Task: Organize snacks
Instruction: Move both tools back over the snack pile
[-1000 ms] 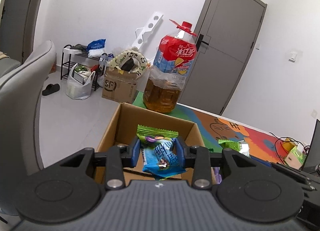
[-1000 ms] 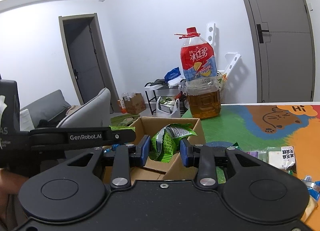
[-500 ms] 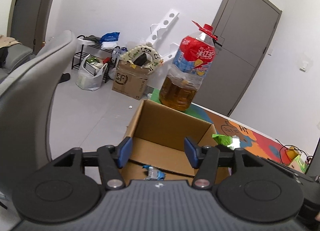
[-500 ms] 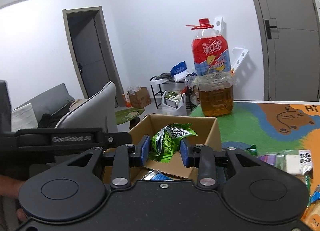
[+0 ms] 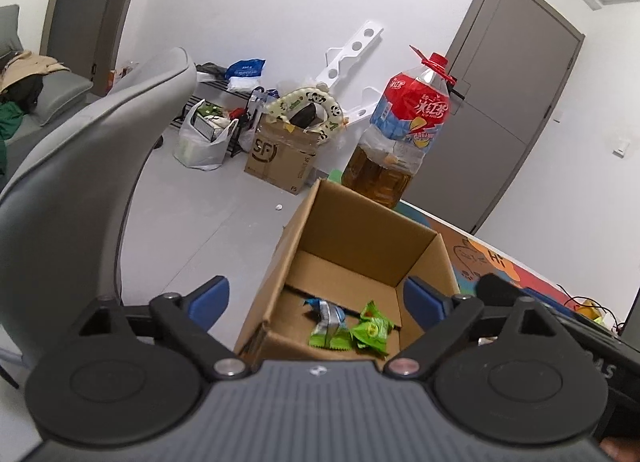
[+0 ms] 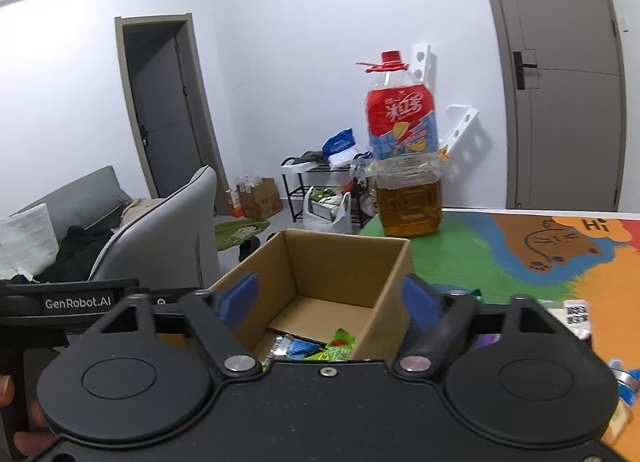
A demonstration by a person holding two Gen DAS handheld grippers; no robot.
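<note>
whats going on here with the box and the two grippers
A person is sorting snacks into a cardboard box on the table, one gripper in each hand. The left gripper and right gripper both hang open and empty over the box. Two packets, a blue one and a green one, lie on its floor. More snacks wait on the mat.

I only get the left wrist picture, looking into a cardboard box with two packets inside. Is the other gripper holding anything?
Observer: No. The right gripper has its jaws wide apart with nothing between them, over the cardboard box.
Operator: Are any snacks outside the box?
Observer: Yes, a white packet with a QR code lies on the colourful mat, to the box's right.
Operator: Anything more over there?
Observer: A blue wrapper at the picture's right edge, partly cut off.
</note>
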